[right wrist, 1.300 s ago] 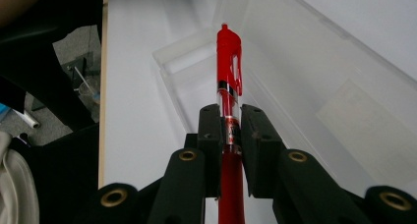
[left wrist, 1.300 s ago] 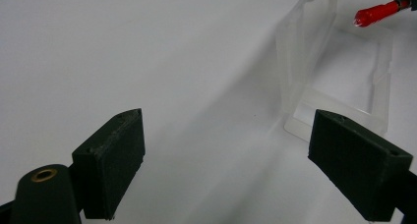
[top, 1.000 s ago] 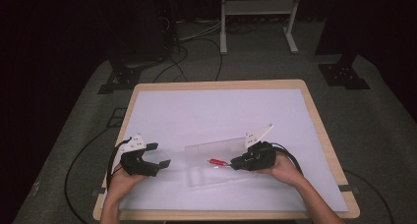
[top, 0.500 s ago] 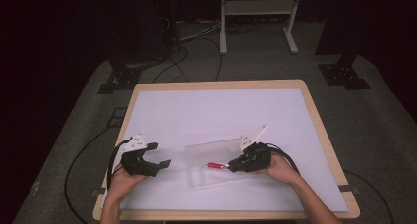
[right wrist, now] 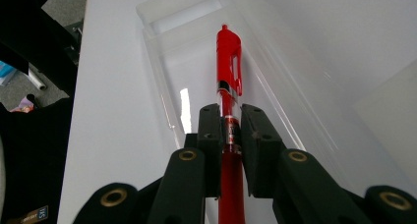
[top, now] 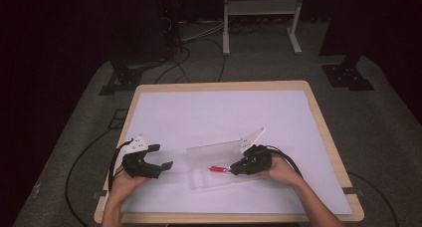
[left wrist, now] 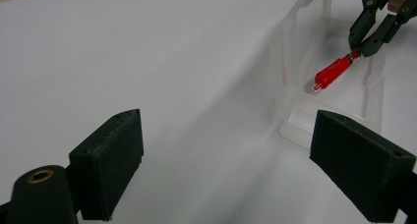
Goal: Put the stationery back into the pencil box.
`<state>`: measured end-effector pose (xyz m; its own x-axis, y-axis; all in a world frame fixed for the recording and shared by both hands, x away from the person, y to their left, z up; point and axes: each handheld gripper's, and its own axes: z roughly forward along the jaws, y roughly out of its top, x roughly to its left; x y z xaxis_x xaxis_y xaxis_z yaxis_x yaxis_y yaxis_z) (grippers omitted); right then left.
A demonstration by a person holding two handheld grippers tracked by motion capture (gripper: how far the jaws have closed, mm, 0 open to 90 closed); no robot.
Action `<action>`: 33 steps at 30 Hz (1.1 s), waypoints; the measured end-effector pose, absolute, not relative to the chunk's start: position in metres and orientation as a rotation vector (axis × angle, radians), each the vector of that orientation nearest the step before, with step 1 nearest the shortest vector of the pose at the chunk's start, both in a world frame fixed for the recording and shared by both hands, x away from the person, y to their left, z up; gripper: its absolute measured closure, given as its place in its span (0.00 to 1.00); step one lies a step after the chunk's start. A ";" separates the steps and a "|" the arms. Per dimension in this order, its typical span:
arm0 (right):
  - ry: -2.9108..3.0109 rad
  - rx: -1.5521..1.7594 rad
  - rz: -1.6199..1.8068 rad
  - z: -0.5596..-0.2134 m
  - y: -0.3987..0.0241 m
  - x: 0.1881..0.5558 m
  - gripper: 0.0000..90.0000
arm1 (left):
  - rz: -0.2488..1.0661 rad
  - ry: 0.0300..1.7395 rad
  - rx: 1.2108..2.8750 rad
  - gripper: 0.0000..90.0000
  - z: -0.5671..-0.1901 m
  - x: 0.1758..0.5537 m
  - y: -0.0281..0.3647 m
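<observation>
Right gripper (right wrist: 230, 130) has its jaws clamped on the barrel of a red pen (right wrist: 229, 62), clip end pointing forward over the open clear plastic case (top: 219, 165) on the table (top: 209, 112), probably so it drops in lengthwise. Left gripper (top: 161, 157) sits just beside the case, jaws wide and empty, likely waiting to steady it.

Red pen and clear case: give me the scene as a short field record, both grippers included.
held item: red pen, clip end pointing away from the gripper
right gripper: shut on the pen barrel, over the case
container: clear plastic case, open, lid raised behind it
pen position: above the case tray, along its length
left gripper: open, nothing between the jaws, left of the case
surface: white table
</observation>
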<state>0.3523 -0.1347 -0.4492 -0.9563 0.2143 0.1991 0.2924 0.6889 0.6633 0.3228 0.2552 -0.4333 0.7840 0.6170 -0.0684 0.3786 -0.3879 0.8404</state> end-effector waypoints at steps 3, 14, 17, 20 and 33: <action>-2.786 -0.427 -1.118 -0.451 -0.135 0.354 0.87 | 0.317 0.742 2.025 0.14 -0.434 0.322 0.255; -2.783 -0.429 -1.086 -0.457 -0.132 0.356 0.87 | 0.318 0.742 2.022 0.14 -0.434 0.323 0.255; -2.773 -0.439 -1.090 -0.459 -0.133 0.357 0.87 | 0.317 0.742 2.016 0.14 -0.434 0.323 0.256; -2.777 -0.439 -1.091 -0.459 -0.133 0.357 0.87 | 0.316 0.743 2.017 0.14 -0.434 0.323 0.256; -2.764 -0.465 -1.113 -0.461 -0.136 0.356 0.86 | 0.314 0.745 2.020 0.14 -0.434 0.322 0.254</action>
